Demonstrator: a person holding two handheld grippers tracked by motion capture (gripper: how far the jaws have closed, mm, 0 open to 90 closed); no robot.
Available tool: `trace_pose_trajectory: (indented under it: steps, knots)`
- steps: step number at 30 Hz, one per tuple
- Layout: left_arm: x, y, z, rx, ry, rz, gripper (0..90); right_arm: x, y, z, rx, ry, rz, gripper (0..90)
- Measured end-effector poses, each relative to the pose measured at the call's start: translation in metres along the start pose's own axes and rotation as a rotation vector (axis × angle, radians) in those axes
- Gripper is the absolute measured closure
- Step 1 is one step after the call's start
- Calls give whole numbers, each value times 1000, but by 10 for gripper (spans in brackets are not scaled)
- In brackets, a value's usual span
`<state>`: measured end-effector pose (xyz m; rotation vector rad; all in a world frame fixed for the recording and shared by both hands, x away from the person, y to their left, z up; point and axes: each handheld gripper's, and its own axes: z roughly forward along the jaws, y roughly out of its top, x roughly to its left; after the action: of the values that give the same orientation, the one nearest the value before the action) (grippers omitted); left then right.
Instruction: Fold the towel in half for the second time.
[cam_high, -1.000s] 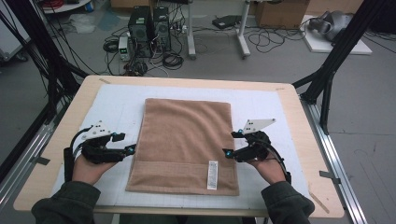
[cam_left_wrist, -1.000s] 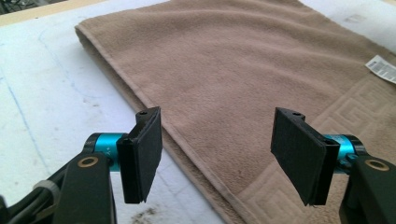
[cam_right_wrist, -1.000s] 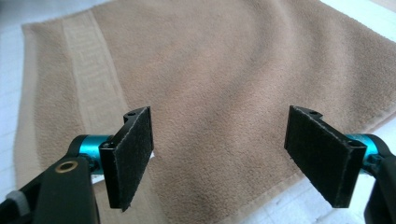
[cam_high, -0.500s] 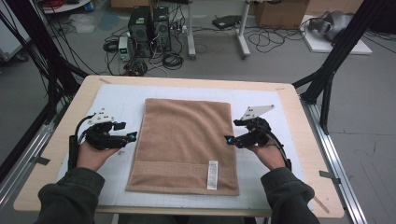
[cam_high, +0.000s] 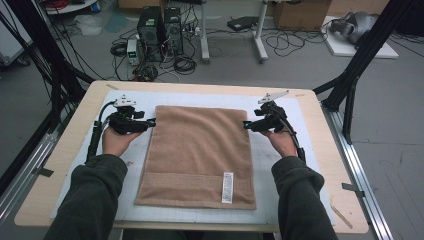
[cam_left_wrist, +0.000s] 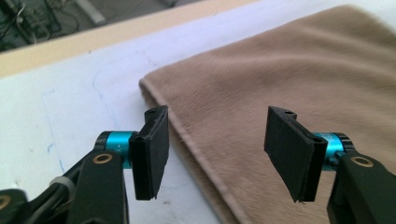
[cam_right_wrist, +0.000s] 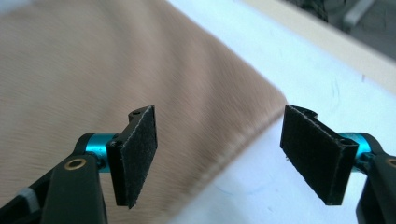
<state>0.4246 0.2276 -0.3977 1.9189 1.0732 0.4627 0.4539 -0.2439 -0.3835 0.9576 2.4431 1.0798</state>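
A brown towel (cam_high: 197, 150) lies flat on a white mat (cam_high: 200, 98), with a white label (cam_high: 227, 187) near its close edge. My left gripper (cam_high: 150, 122) points at the towel's left edge near the far corner. In the left gripper view its jaws (cam_left_wrist: 218, 126) have just been closing; they straddle the towel (cam_left_wrist: 280, 60) edge without pressing it. My right gripper (cam_high: 247, 125) points at the right edge near the other far corner. In the right gripper view it (cam_right_wrist: 219, 126) stands open above the towel (cam_right_wrist: 93, 60) edge.
The mat covers a wooden table (cam_high: 70, 145) with rails on both sides. Black frame posts (cam_high: 360, 65) rise at the far right and left. Computers and cables (cam_high: 160, 30) sit on the floor beyond the table.
Both hands have slid away from me along the towel's sides, from its middle to near the far corners. The towel has not moved.
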Motion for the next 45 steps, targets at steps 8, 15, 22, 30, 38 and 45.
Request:
trace_pose_trajectory:
  steps: [8,15,22,30,38,45]
  knots:
    - [0,-16,40,128,49,-33,420,-13,-26,38,74,-18,66,314]
    - [2,-21,44,167,34,-61,540,-9,-32,52,76,25,101,383]
    - [7,-22,43,171,-32,-139,773,-3,-40,51,18,115,161,717]
    - [5,-17,37,145,-31,-112,826,-2,-32,46,33,128,116,824]
    - [0,-3,4,44,-51,-73,830,1,-14,12,-36,152,93,825]
    - [-20,-7,-40,-12,-93,-5,830,22,-8,-30,-70,245,63,821]
